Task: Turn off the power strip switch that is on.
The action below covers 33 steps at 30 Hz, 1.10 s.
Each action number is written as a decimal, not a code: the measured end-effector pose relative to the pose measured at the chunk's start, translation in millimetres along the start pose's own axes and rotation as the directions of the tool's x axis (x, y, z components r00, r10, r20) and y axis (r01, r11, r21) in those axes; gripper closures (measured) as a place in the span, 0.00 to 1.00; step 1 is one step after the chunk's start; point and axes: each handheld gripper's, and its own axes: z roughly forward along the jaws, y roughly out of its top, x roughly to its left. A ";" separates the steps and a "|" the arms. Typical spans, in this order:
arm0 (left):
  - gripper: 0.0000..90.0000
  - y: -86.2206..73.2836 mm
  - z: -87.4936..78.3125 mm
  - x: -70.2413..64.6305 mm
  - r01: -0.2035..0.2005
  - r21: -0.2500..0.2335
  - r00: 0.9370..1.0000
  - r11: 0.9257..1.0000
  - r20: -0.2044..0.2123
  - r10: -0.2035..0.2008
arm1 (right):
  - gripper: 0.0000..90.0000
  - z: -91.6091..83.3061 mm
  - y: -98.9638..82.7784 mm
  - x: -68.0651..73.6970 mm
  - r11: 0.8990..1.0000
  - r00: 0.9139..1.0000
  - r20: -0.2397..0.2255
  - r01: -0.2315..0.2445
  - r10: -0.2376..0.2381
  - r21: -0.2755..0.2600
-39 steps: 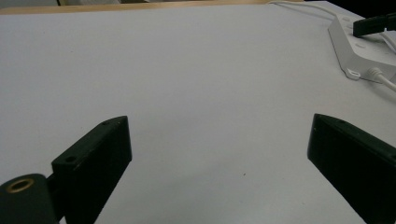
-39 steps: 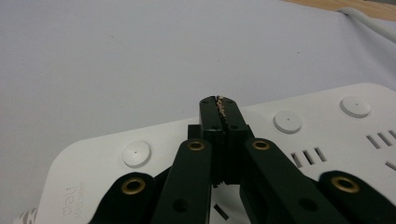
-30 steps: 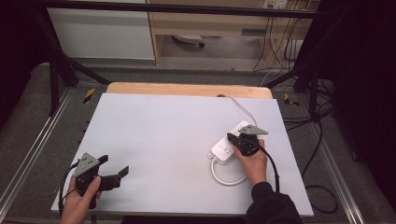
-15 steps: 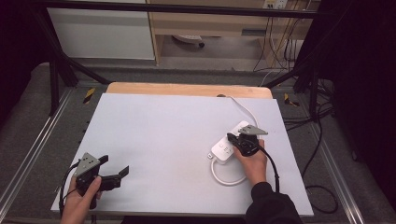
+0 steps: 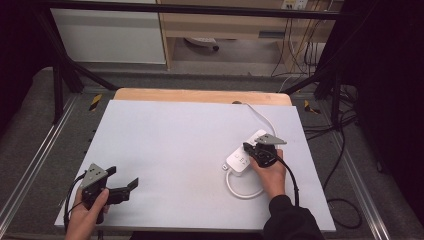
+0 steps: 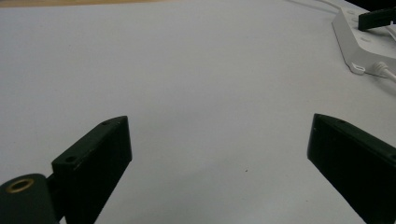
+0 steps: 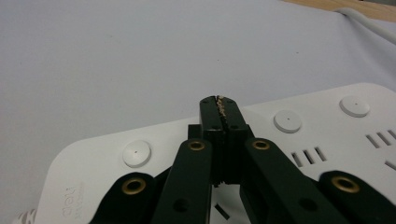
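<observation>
A white power strip (image 5: 239, 161) lies on the right half of the white table top (image 5: 180, 145). Its white cable (image 5: 239, 193) loops toward the near edge. My right gripper (image 5: 248, 148) hangs over the strip with its jaws pressed together and nothing between them. In the right gripper view the shut tips (image 7: 218, 100) sit above the strip's face (image 7: 327, 135), between two round buttons (image 7: 137, 153) (image 7: 287, 121). My left gripper (image 5: 122, 177) rests near the front left corner, open and holding nothing. In the left gripper view its jaws (image 6: 219, 122) stand wide over bare table, with the strip (image 6: 359, 46) far off.
A second white cable (image 5: 260, 116) runs from the strip to the table's far edge. A wooden board (image 5: 200, 95) shows behind the white top. Metal rails run along both sides, and dark cables lie on the floor at right (image 5: 340, 150).
</observation>
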 end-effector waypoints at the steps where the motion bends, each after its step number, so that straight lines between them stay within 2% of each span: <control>1: 0.07 0.0 0.0 0.0 0.000 0.000 1.000 1.000 0.000 0.000 | 1.00 0.0 0.0 0.1 1.000 1.000 0.001 0.005 -0.005 0.000; 33: 0.07 -0.1 -0.4 -0.2 -0.002 -0.001 1.000 1.000 -0.002 0.002 | 1.00 -0.1 -1.1 0.8 1.000 1.000 0.005 0.004 -0.004 -0.005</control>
